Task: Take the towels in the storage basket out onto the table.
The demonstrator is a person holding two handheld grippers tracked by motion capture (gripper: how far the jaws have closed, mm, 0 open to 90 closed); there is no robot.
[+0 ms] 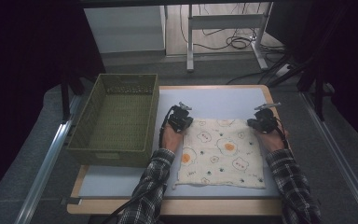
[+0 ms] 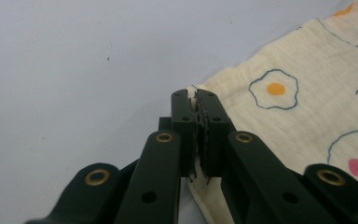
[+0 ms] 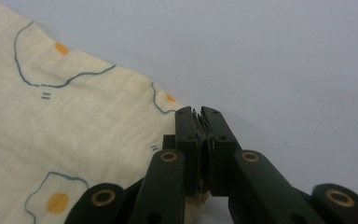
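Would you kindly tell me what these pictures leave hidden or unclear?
- High view: cloth corners, covered by left gripper and right gripper.
- High view: basket inner near wall, hidden behind its own rim.
- Both gripper views: the cloth's pinched parts, hidden between the shut jaws.

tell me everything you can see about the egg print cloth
The cloth is cream, soft and crinkly-looking, printed with fried eggs and small bear faces. It lies spread nearly flat on the pale table mat, right of the green basket. The left gripper and right gripper each pinch a far corner.
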